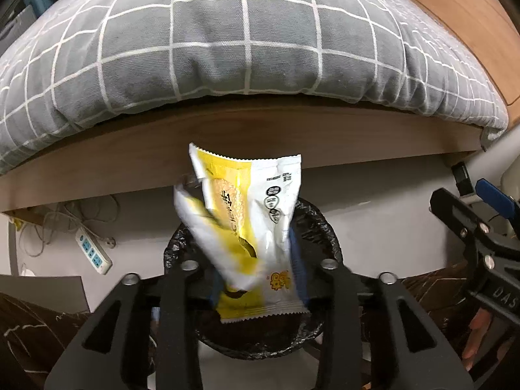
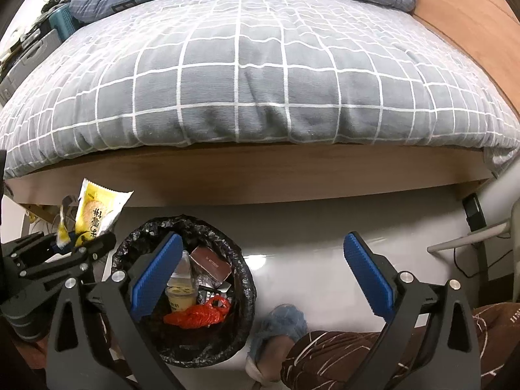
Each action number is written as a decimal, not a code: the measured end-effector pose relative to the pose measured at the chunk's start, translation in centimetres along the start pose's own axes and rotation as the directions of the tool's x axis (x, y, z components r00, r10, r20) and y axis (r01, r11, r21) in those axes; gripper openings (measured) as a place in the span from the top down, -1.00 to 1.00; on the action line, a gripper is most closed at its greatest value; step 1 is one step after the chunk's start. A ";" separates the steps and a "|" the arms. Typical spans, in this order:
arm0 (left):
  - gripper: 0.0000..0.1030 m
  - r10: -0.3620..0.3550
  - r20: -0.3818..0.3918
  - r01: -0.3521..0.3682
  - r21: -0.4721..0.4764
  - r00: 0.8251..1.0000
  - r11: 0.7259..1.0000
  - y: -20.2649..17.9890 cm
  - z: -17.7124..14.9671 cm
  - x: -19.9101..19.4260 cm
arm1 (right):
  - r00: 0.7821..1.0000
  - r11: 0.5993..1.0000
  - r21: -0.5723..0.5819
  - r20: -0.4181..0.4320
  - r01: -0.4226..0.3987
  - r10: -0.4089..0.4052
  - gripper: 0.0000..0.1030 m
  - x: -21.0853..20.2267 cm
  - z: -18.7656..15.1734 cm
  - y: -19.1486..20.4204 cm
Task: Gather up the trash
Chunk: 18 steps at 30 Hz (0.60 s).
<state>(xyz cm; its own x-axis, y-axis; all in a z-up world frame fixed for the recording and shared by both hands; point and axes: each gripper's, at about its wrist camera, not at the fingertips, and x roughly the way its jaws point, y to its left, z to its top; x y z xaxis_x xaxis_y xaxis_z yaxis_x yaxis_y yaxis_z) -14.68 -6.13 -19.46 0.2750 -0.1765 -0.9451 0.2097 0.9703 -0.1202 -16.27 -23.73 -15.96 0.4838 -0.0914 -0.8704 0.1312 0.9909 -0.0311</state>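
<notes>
pale glossy floor [image 2: 308, 260] runs under a wooden bed frame [image 2: 260, 175] with grey checked quilt [image 2: 260, 81] — open floor right of the lined bin [image 2: 242, 279]. left gripper [image 1: 256, 279] pinches a yellow-white snack wrapper [image 1: 256, 214] above the bin; right gripper [image 2: 260, 273] gapes wide, holding nothing.

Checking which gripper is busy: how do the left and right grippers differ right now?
The left gripper is shut on the yellow-and-white snack wrapper; the right gripper is open and holds nothing. The left hangs over the black-lined trash bin; the right sits beside it. Both have blue-padded black fingers.
</notes>
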 end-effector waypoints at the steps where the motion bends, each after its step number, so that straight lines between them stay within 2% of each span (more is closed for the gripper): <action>1: 0.10 0.000 0.000 0.000 0.003 1.000 1.000 0.1 -0.2 0.2 | 1.000 1.000 0.003 -0.002 -0.001 0.001 -0.85 0.1 0.0 0.0; 2: 0.03 0.001 0.004 -0.001 0.009 1.000 1.000 0.1 -0.3 0.3 | 1.000 1.000 0.008 -0.004 -0.002 0.002 -0.85 0.0 0.1 -0.1; 4: -0.27 0.010 0.010 -0.010 0.017 1.000 1.000 0.4 -0.5 0.2 | 1.000 1.000 0.003 -0.006 -0.004 0.004 -0.85 -0.1 0.2 0.1; 6: -0.37 0.008 0.018 -0.008 0.013 1.000 1.000 0.8 -0.6 0.1 | 1.000 1.000 0.001 -0.003 -0.007 0.007 -0.85 0.0 0.2 0.4; 13: -0.89 0.069 0.079 -0.067 -0.024 0.995 0.997 2.7 -0.7 -2.2 | 0.999 0.999 -0.024 0.041 -0.027 0.028 -0.85 -1.5 1.7 1.7; 18: -0.89 0.090 0.136 -0.083 -0.059 0.987 0.995 3.5 0.3 -5.3 | 0.992 0.998 -0.054 0.125 -0.011 0.018 -0.85 -4.7 3.5 2.8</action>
<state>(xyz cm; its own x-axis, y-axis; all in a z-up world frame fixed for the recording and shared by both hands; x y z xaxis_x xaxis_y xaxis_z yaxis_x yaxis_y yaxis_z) -15.09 -1.87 -14.72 0.4181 -0.1093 -0.9018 0.1309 0.9896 -0.0592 -15.12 -20.89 -10.22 0.5907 -0.0855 -0.8024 0.0789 0.9957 -0.0480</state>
